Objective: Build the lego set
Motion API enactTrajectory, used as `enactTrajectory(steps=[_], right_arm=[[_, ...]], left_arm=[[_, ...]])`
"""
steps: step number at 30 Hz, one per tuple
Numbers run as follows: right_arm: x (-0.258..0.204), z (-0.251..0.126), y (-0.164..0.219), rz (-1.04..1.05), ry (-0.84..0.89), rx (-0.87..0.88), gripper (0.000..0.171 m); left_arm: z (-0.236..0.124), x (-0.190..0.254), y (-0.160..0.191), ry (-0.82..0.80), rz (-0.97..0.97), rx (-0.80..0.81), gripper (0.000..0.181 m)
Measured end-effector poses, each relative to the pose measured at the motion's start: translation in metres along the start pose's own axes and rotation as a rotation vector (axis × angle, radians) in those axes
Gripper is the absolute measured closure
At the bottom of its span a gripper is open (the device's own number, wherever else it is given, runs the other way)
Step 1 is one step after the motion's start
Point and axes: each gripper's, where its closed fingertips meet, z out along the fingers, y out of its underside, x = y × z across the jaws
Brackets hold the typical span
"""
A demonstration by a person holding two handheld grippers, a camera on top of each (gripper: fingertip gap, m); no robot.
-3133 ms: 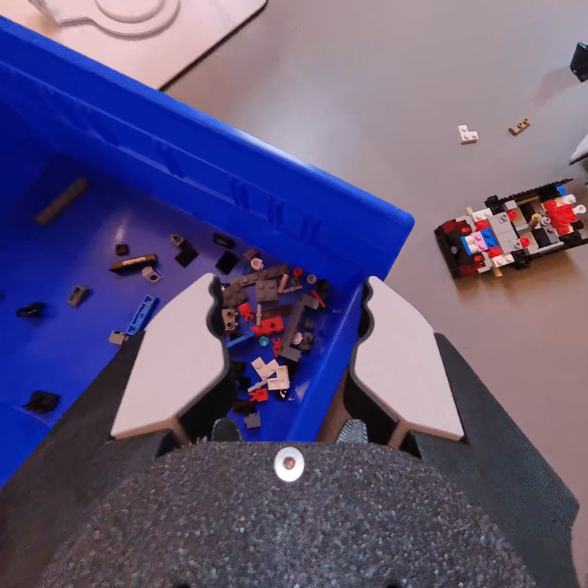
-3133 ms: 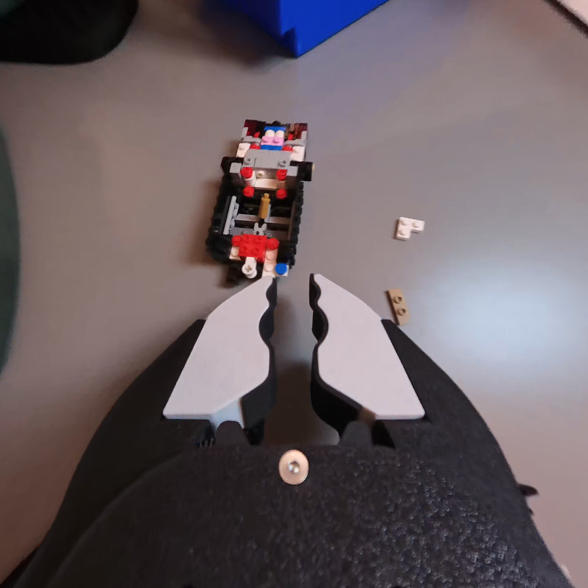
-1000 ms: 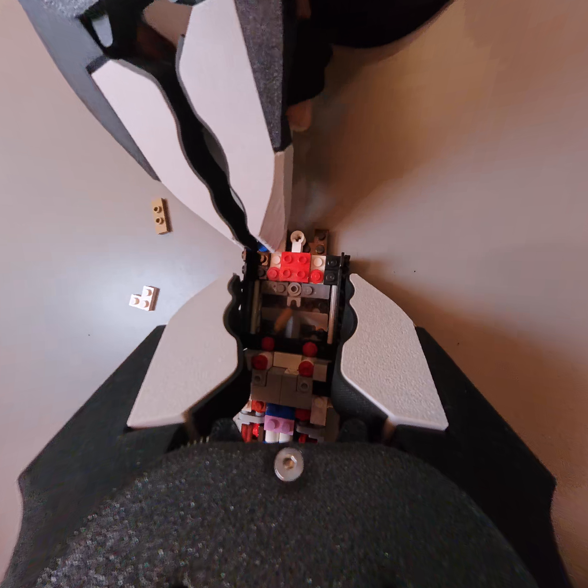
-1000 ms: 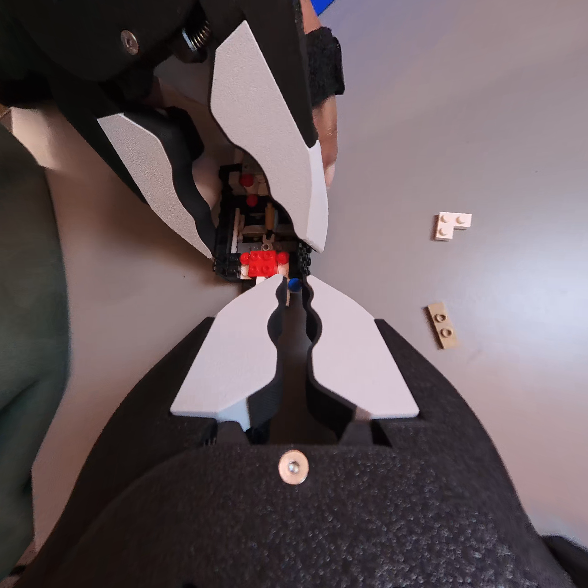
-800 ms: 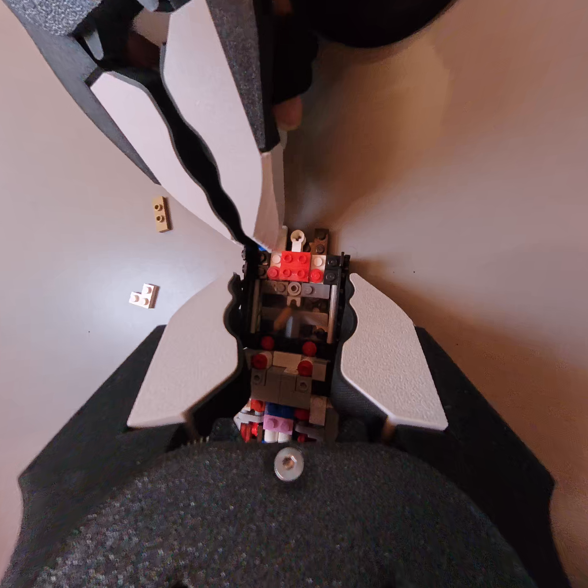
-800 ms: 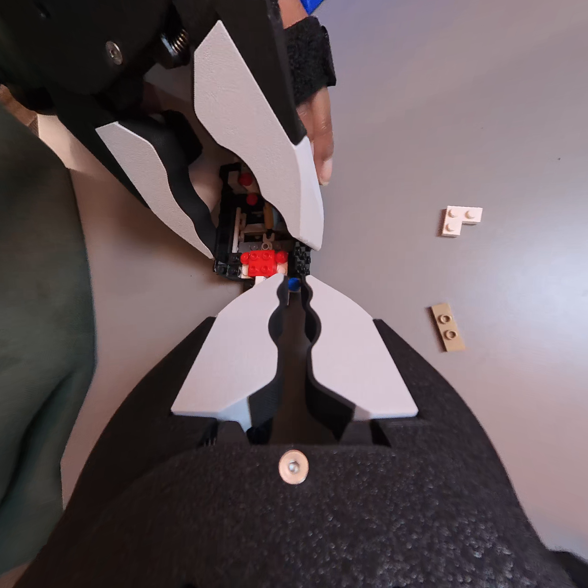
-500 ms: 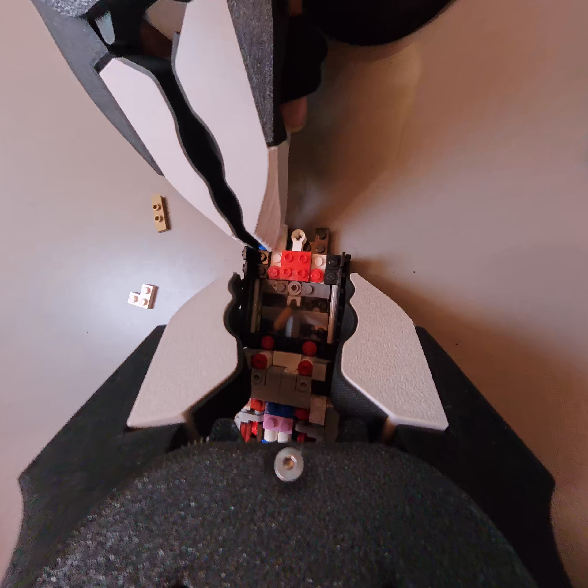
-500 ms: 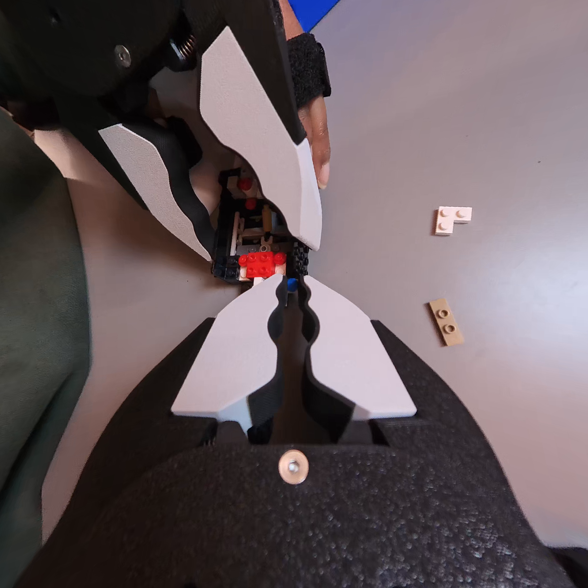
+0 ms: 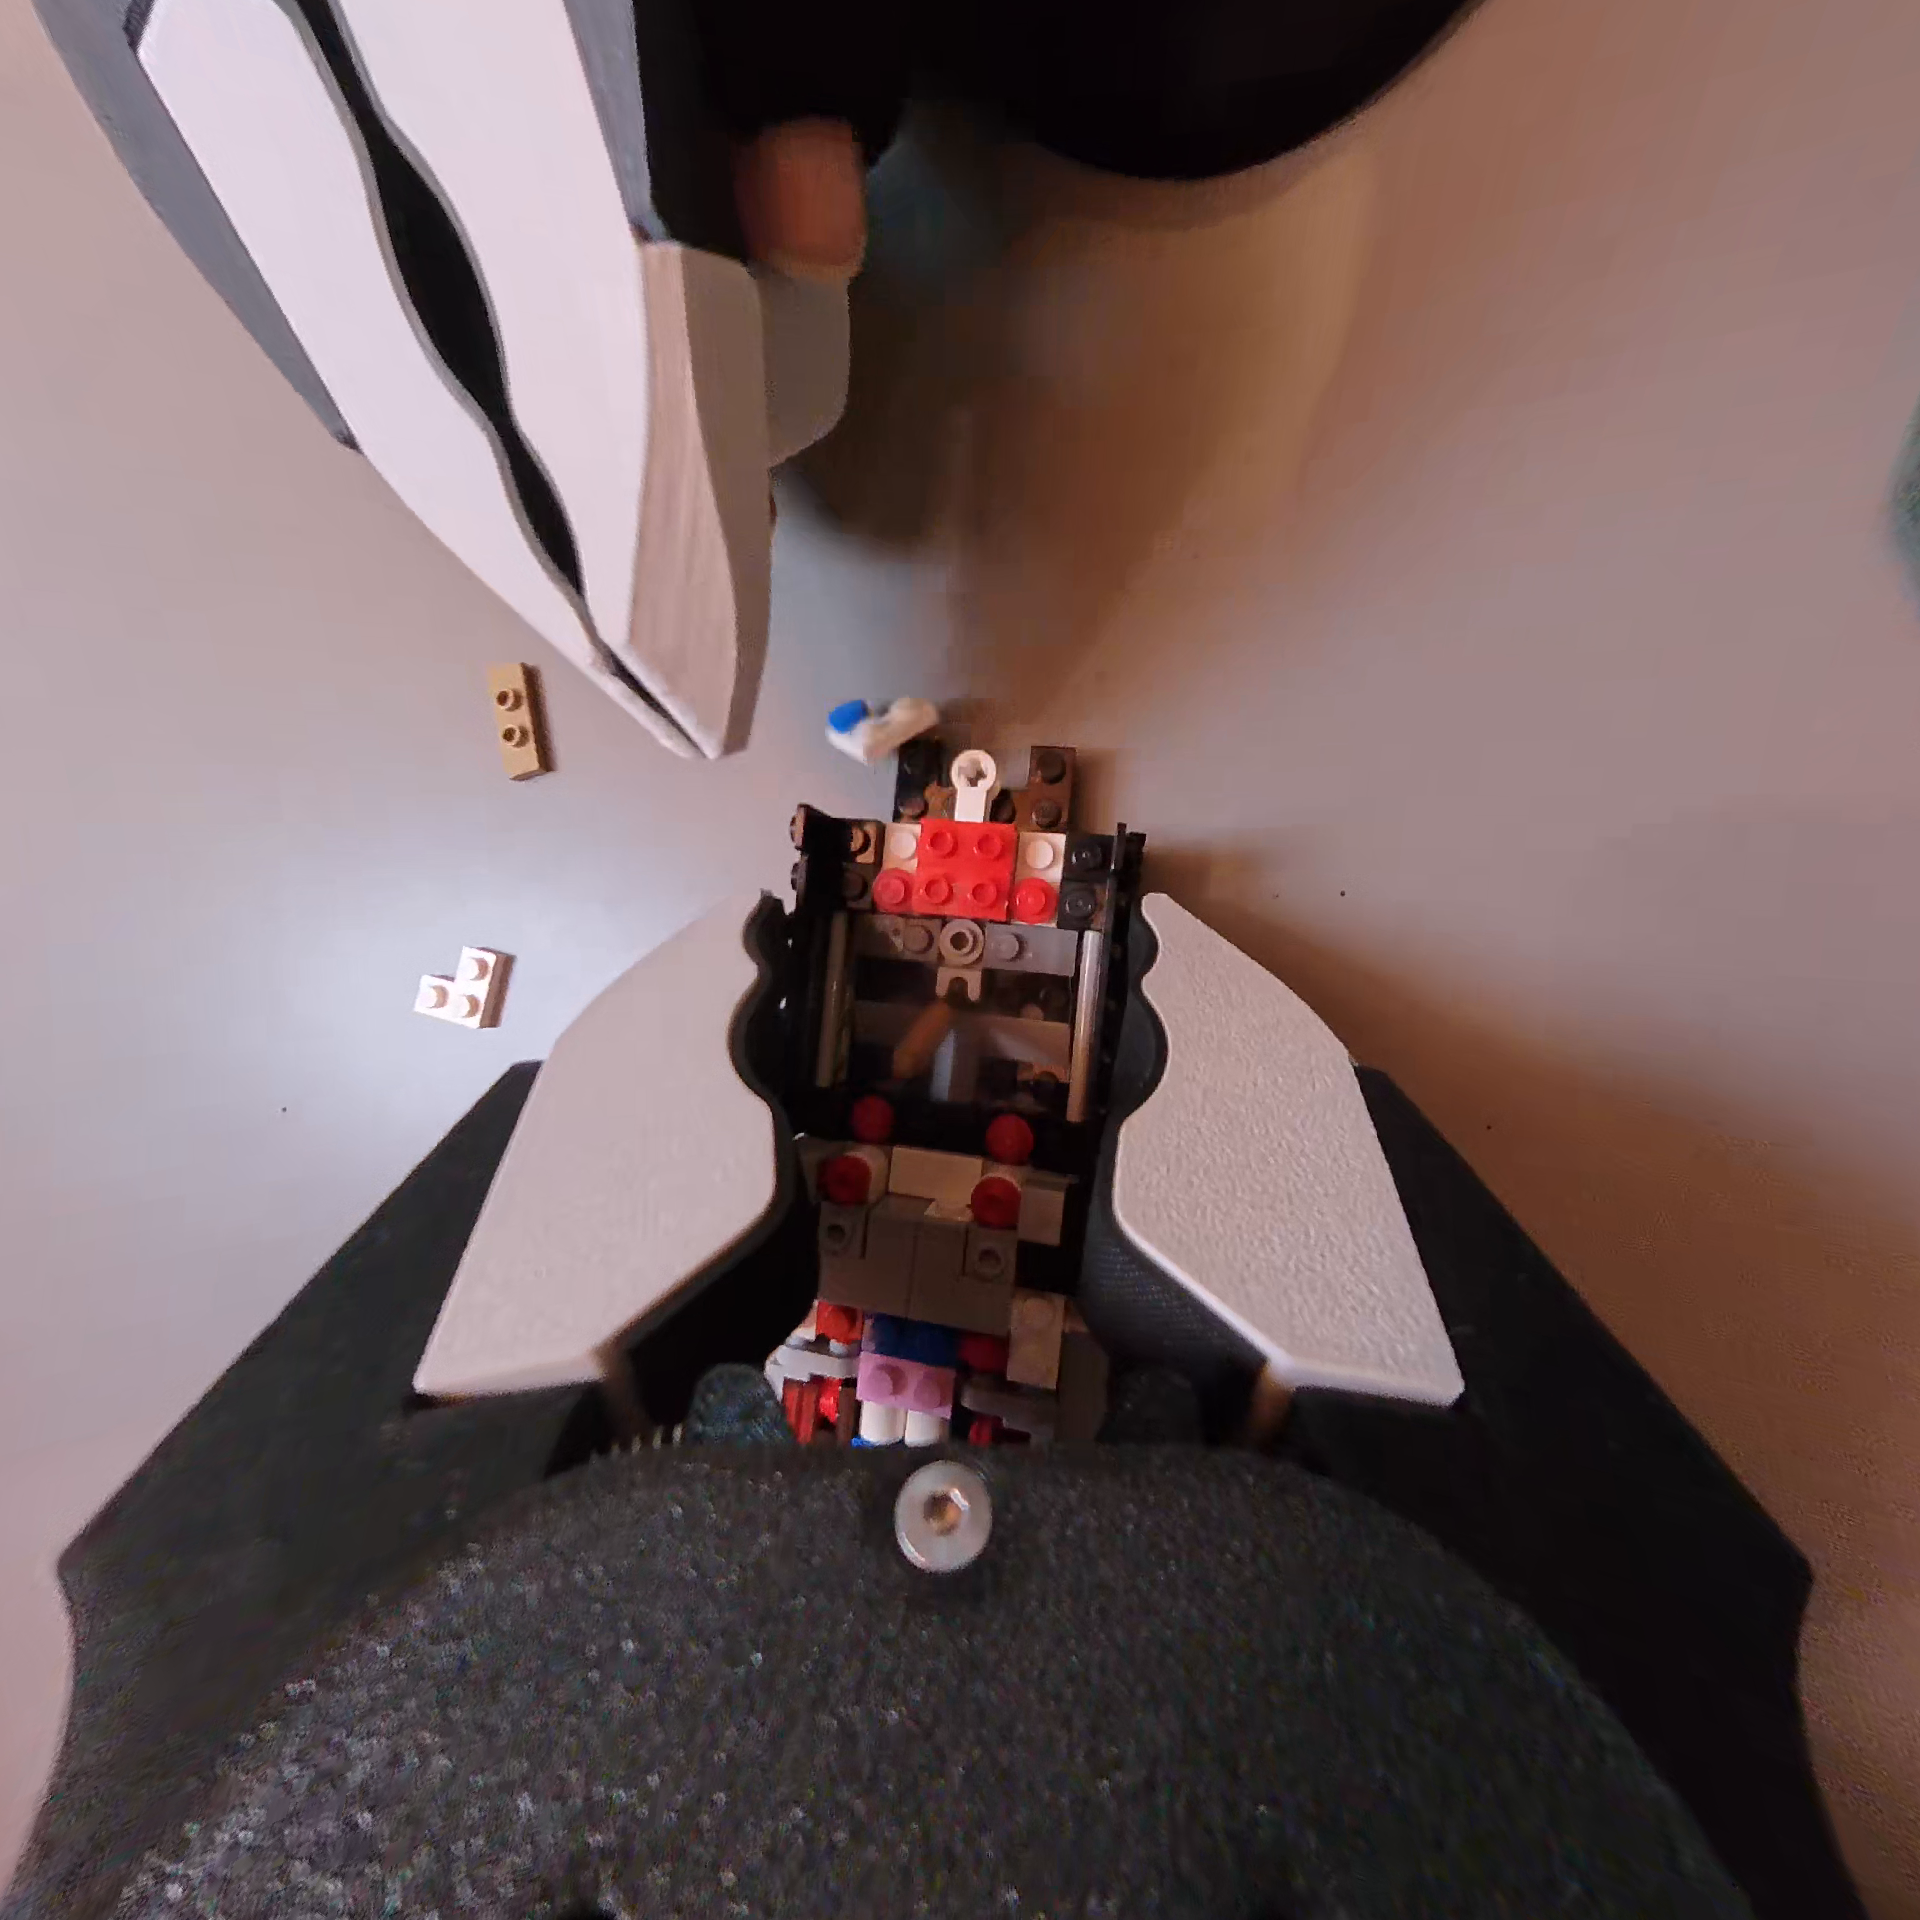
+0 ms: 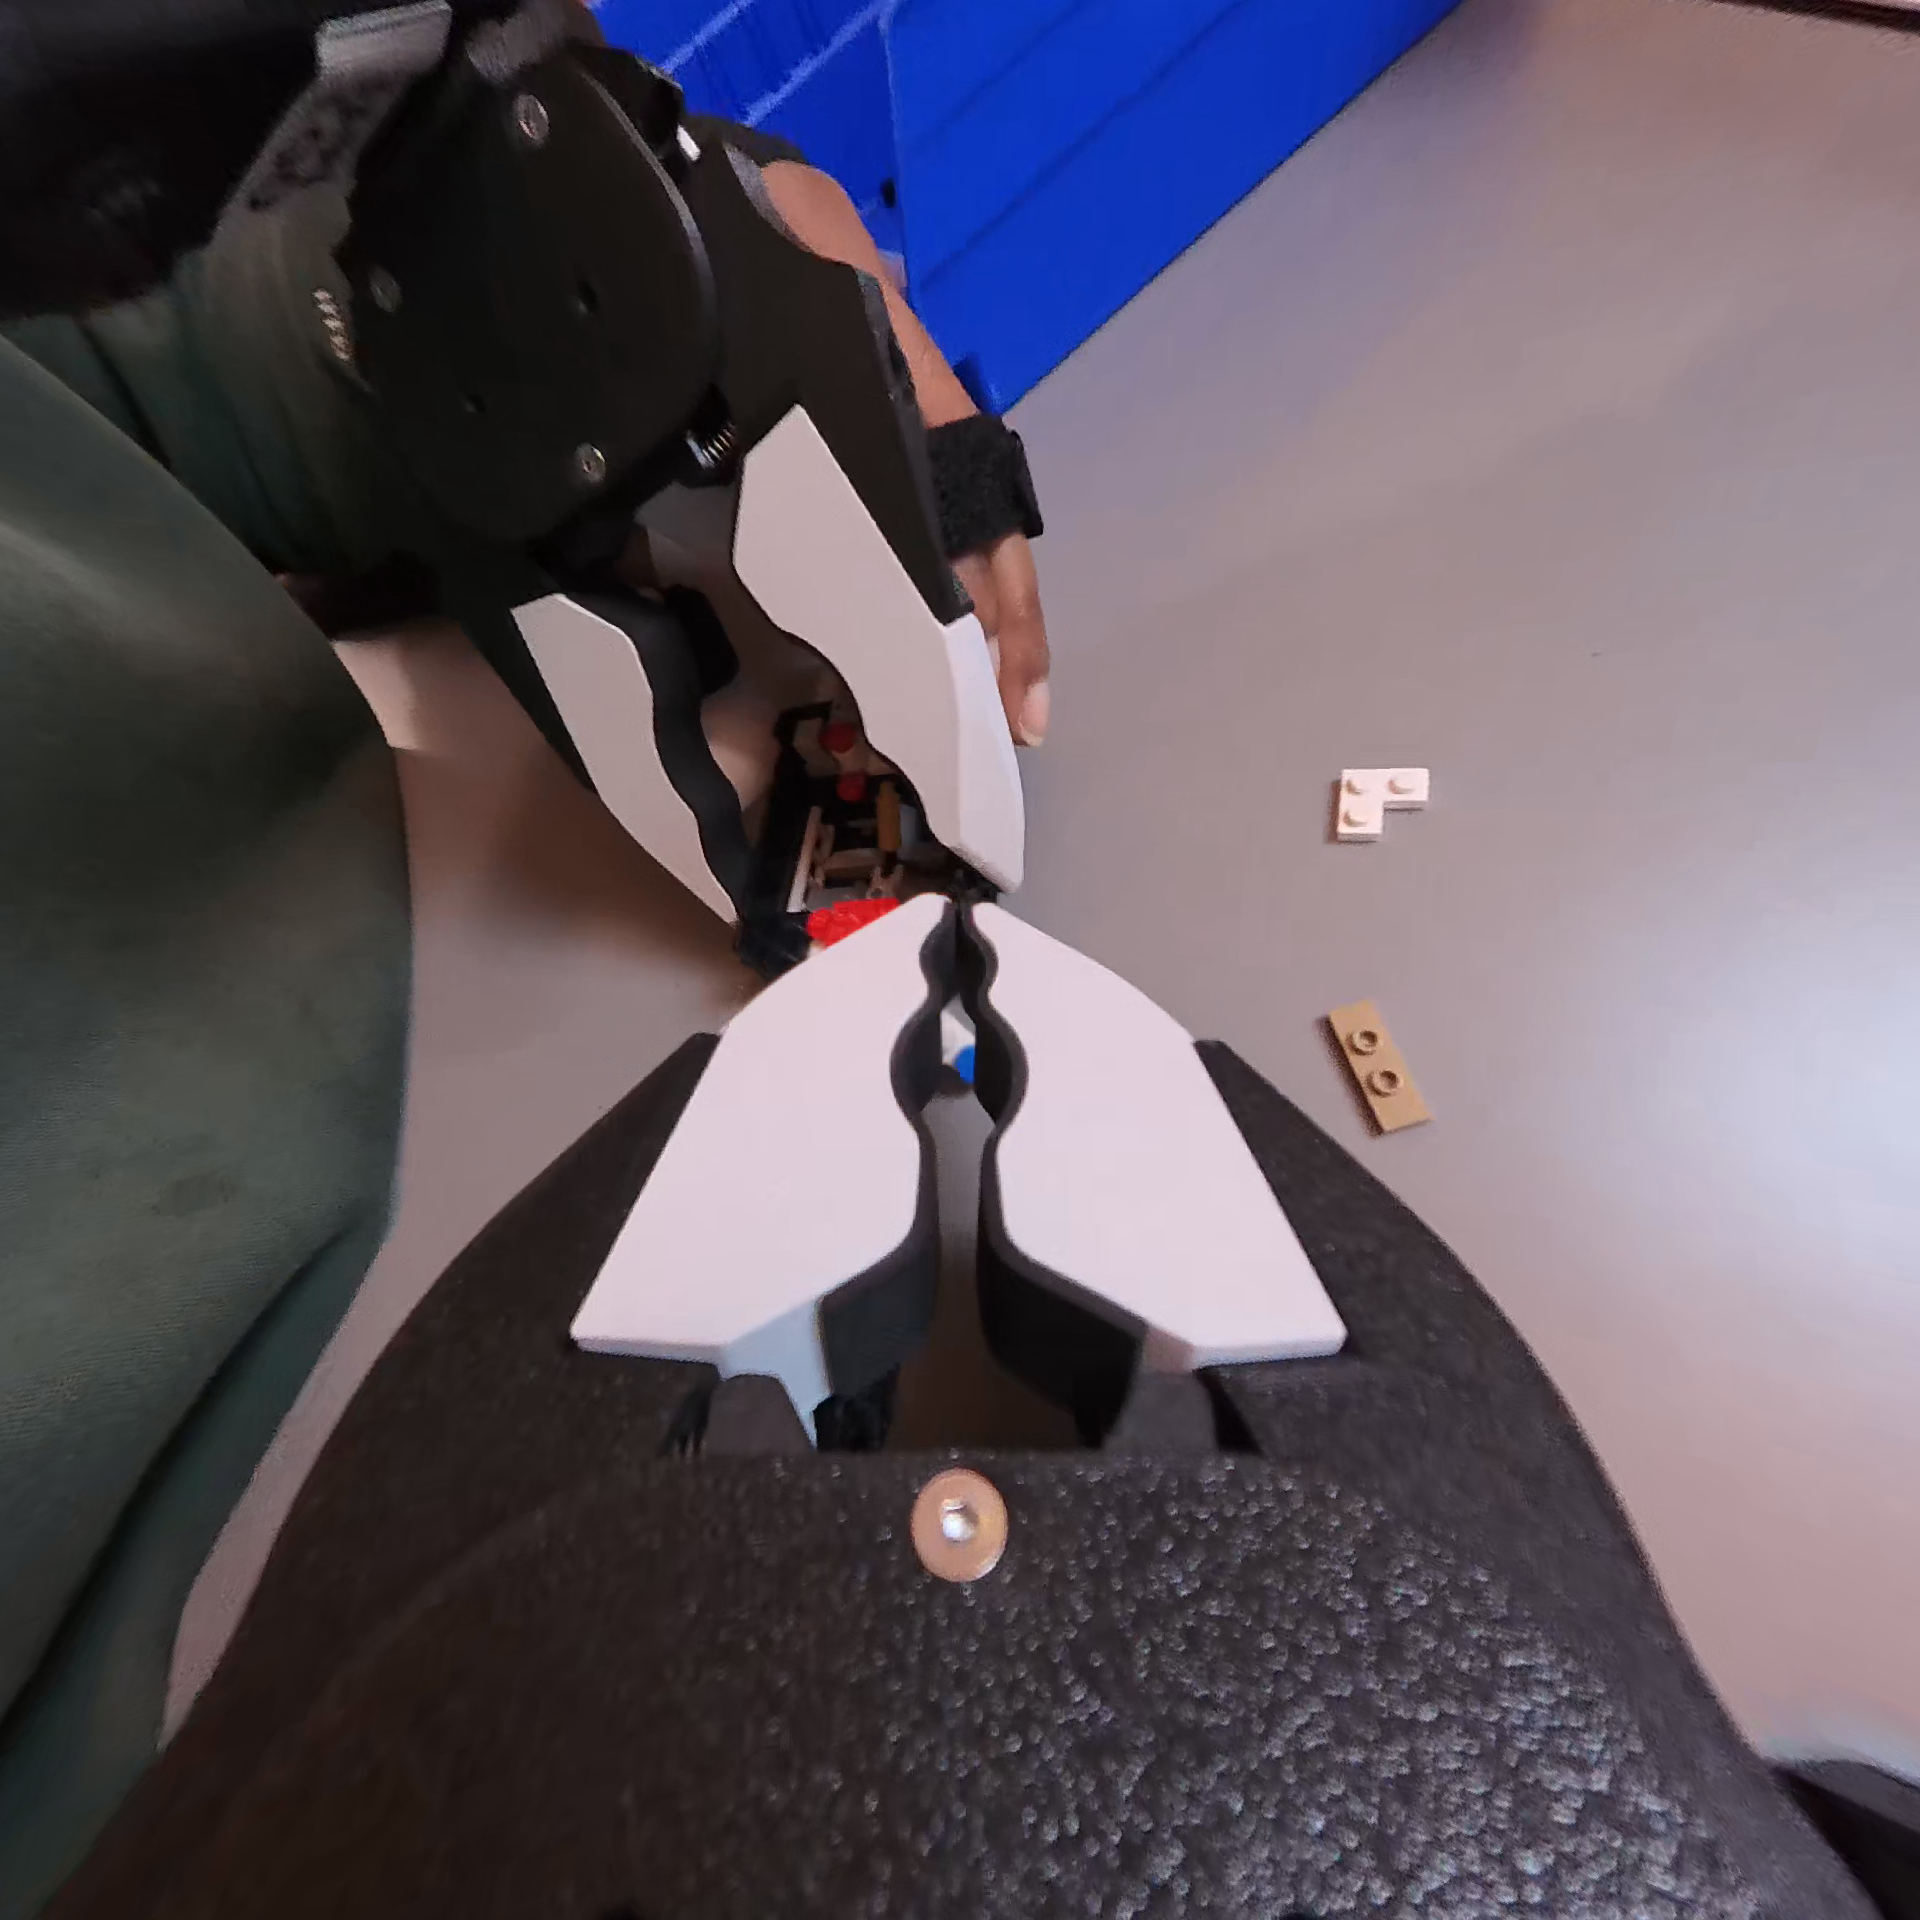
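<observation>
Right claw (image 9: 691,727) lifted away | blue-white piece (image 9: 878,721) dropped | left claw (image 9: 951,920) gripping car (image 9: 951,1081)

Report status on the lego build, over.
Left gripper shut on lego car. Right gripper shut, empty, tips near car. Small blue-white piece loose on table beside car. Nothing blocking.

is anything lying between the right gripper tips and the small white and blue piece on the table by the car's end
Nothing visible does. The right gripper, shut and empty, hangs just beside the white and blue piece, with only bare table between them. The left gripper clamps the lego car behind it.
</observation>
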Motion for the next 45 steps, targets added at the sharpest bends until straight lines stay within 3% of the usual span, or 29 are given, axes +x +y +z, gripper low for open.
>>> enactTrajectory(steps=[6, 13, 15, 17, 18, 20, 23, 27, 31, 36, 45], right_arm=[[0.010, -0.005, 0.016, -0.084, 0.072, -0.121, 0.171], [0.003, -0.020, 0.050, -0.294, 0.121, -0.360, 0.137], [0.006, -0.017, 0.057, -0.322, 0.156, -0.417, 0.137], [0.004, -0.015, 0.056, -0.340, 0.153, -0.424, 0.154], [0.004, -0.014, 0.056, -0.350, 0.151, -0.421, 0.154], [0.005, -0.015, 0.050, -0.332, 0.143, -0.367, 0.155], [-0.007, -0.021, 0.007, -0.204, 0.031, -0.068, 0.155], [-0.028, -0.038, -0.052, 0.058, -0.191, 0.326, 0.155], [-0.044, -0.036, -0.084, 0.388, -0.456, 0.542, 0.155], [-0.057, -0.021, -0.096, 0.668, -0.666, 0.643, 0.155], [-0.062, -0.003, -0.094, 0.735, -0.659, 0.627, 0.155]], left_arm=[[0.000, 0.000, 0.000, -0.004, 0.006, 0.002, 0.119], [0.000, -0.003, 0.001, 0.000, 0.021, 0.008, 0.119], [0.000, -0.005, 0.001, -0.010, 0.020, 0.007, 0.116], [-0.004, -0.008, 0.003, -0.023, 0.014, -0.009, 0.104], [-0.008, -0.011, 0.001, -0.034, 0.005, 0.006, 0.104], [-0.020, -0.014, -0.012, -0.054, -0.025, 0.089, 0.109], [-0.038, -0.025, -0.032, -0.144, -0.082, 0.230, 0.128], [-0.061, -0.036, -0.056, -0.279, -0.179, 0.418, 0.139], [-0.088, -0.045, -0.067, -0.509, -0.169, 0.486, 0.149], [-0.112, -0.039, -0.068, -0.715, -0.087, 0.465, 0.166], [-0.112, -0.027, -0.052, -0.746, -0.041, 0.385, 0.173]])
